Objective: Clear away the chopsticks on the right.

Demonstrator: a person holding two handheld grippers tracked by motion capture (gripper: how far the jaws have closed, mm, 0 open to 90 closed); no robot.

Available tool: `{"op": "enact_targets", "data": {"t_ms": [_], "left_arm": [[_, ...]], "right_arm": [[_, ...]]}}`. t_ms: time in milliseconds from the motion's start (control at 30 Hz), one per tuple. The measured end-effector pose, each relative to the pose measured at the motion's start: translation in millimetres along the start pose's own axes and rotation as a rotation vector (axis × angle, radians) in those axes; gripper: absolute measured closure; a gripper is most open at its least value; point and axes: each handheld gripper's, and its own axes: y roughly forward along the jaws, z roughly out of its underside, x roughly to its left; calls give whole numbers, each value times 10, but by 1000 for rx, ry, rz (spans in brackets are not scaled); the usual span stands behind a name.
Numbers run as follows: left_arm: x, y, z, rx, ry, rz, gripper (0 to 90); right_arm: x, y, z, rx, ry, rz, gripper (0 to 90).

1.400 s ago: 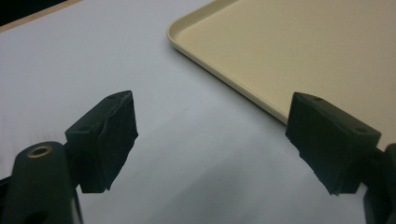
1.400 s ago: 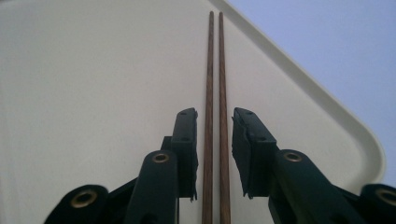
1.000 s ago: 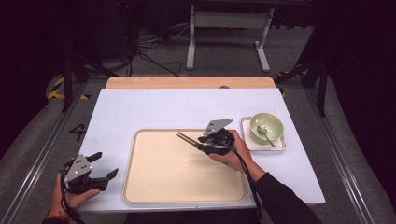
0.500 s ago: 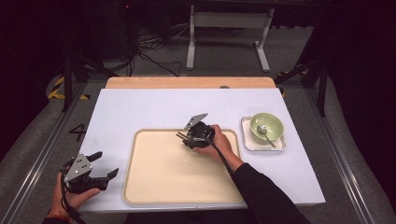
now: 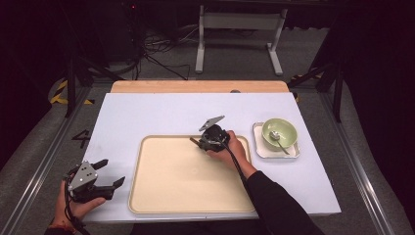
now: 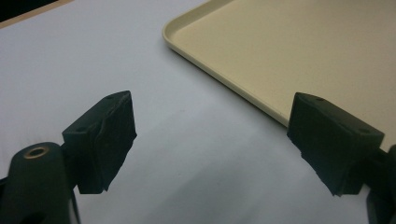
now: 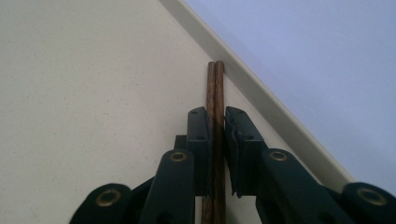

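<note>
Here the pair of brown chopsticks (image 7: 215,135) sits side by side between the two black jaws of the right gripper (image 7: 215,140), which have just been closing and now press in on the sticks from both sides. In the right gripper view the sticks run straight up the middle of the frame, their tips ending just short of the raised rim of the beige tray (image 7: 261,100), over the tray's flat floor. In the high view the same gripper (image 5: 201,143) lies a little above the centre of the frame, at the upper edge of the tray (image 5: 147,196), with the chopsticks (image 5: 194,141) poking out to its left. To the right of it, near but apart, a green bowl (image 5: 279,132) with a spoon (image 5: 277,139) in it stands on a small white plate (image 5: 259,149). The left gripper (image 5: 108,175) is held at the lower left of the frame, just beside the tray's left edge; its jaws stand wide apart with nothing between them, and in the left gripper view the pale table top (image 6: 93,56) and a corner of the tray (image 6: 196,51) lie beyond them.
</note>
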Motion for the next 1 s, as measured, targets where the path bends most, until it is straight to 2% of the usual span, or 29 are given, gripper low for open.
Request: {"op": "enact_targets", "data": {"t_ms": [167, 300, 400, 700, 1000], "left_arm": [[-3, -4, -4, 0, -1, -2, 163], [-7, -10, -6, -3, 0, -4, 162], [-10, -15, -4, -4, -4, -3, 162], [-16, -4, -11, 2, 0, -1, 162], [-22, 1, -9, 7, -5, 2, 162]], "right_arm": [[-3, -70, 73, 8, 24, 30, 804], [-48, -162, 190, 6, 73, 54, 796], [-64, -242, 300, -3, 74, 76, 787], [-168, -468, 590, -14, 120, 114, 754], [-247, -629, 783, -14, 151, 165, 725]]}}
